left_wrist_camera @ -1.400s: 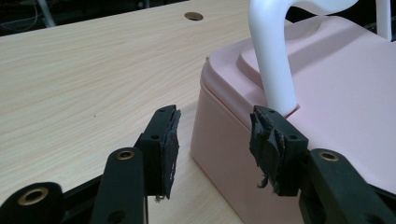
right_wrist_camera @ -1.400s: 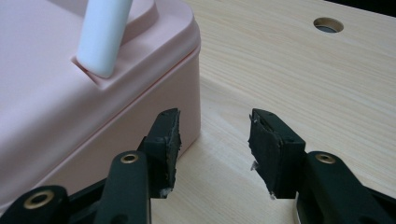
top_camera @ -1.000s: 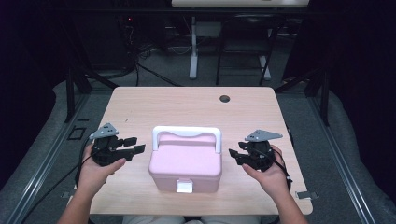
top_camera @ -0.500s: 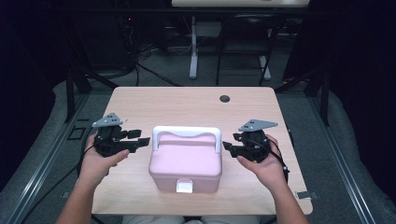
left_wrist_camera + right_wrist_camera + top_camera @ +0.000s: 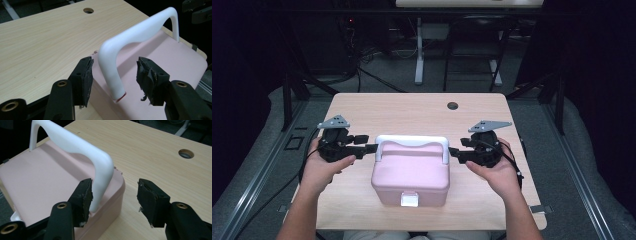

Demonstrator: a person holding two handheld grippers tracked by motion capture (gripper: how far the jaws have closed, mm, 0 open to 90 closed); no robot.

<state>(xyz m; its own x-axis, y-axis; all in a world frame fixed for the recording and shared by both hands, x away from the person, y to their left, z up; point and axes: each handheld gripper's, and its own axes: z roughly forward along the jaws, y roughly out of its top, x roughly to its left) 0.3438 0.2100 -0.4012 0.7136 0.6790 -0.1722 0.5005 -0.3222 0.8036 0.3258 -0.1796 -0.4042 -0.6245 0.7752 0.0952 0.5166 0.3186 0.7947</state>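
Pink box (image 5: pixel 410 176) with white handle (image 5: pixel 412 143), at near-centre of wooden table (image 5: pixel 412 110), white latch (image 5: pixel 409 200) on front wall facing near edge. Handle raised upright over lid, spanning box from left to right.

Left gripper (image 5: pixel 371 147), in left hand (image 5: pixel 323 167), at left end of handle; jaws apart and lately opening further. From left gripper view: left leg of handle (image 5: pixel 111 72) between the two black pads (image 5: pixel 85 80), a clear gap on either side, neither pad pressing on it; handle arching away over pink lid (image 5: pixel 172 75) toward far leg.

Right gripper (image 5: pixel 454 151), in right hand (image 5: pixel 494 172), at right end of handle; jaws likewise apart and lately opening. From right gripper view: right leg of handle (image 5: pixel 101 182) just beside left-hand pad (image 5: pixel 84 196), contact not determinable; other pad (image 5: pixel 147 197) well apart, over bare table top beyond box corner.

Grey three-cornered plates atop both grippers; cables trailing back toward forearms.

Farther off: round hole (image 5: pixel 452 106) in table top near far edge, right of centre. Beyond table, dark floor with cables and a light metal stand leg (image 5: pixel 419 55).
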